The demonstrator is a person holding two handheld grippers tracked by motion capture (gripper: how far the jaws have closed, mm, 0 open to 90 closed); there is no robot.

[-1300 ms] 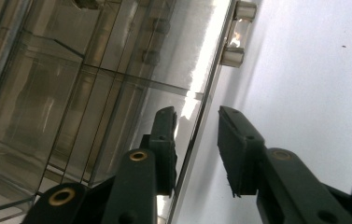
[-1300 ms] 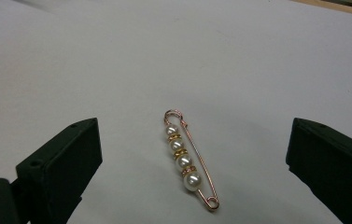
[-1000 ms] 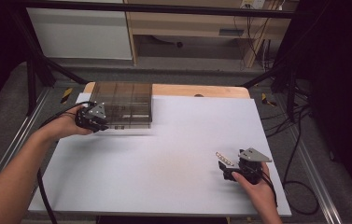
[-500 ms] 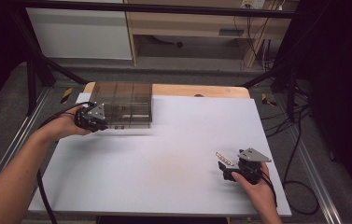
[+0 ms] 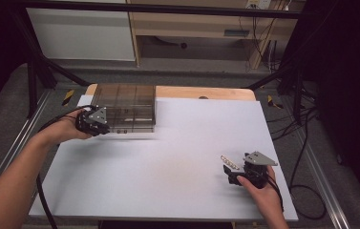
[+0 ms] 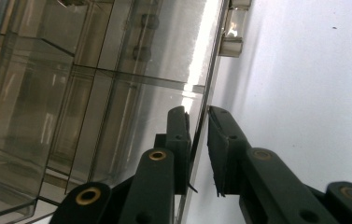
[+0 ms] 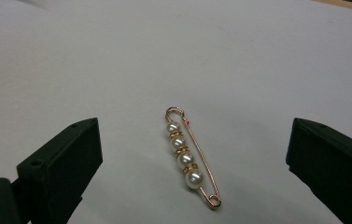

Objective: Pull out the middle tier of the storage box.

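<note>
Pin lies flat on the table, centred between the open right claw jaws, long axis running away from it, lower right in the high view. Left claw is nearly shut on the box wall edge, probably gripping.

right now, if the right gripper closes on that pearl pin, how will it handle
The pearl pin lies flat on the white table, so its thin wire frame probably resists pinching. Its round, glossy pearls may slip between pads. It looks light and likely skids when nudged.
</note>
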